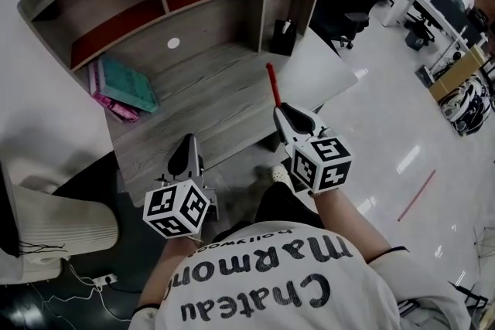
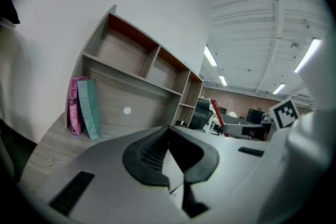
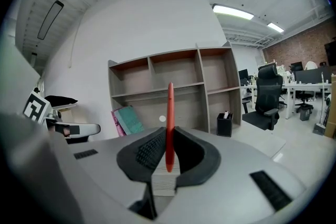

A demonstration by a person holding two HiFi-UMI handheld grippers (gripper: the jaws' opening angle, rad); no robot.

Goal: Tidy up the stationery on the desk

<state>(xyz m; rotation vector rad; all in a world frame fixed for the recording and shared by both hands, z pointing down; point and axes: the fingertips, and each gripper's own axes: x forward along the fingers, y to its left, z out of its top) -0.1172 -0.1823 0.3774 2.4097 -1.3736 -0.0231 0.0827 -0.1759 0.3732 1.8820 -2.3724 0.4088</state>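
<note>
Containers, left to right, as seen ahead of my tools.
- The shelf unit (image 1: 263, 4) is sitting at the back of the desk (image 1: 209, 89). It is facing both grippers.
- In its wide lower bay, ahead and to the left of my left gripper (image 1: 189, 137), teal and pink books (image 1: 124, 86) are leaning together against the bay's left end.
- A black pen holder (image 1: 283, 36) is standing at the foot of the unit's right column, ahead of my right gripper (image 1: 280, 110) and slightly to its right. Something pale-tipped is poking out of its top. I cannot tell what it is.

Hands, left to right.
- I am holding the left gripper over the near edge of the desk. It is aiming at the shelf unit, nose tilted slightly down. Its pads are meeting at the tips with nothing between them.
- I am holding the right gripper beside it, a little further forward, just off the desk's right corner. Its jaws are narrow and are clamping a red pen (image 1: 271, 83) near its lower end. The pen is sticking out past the fingertips towards the pen holder, well apart from it.
</note>
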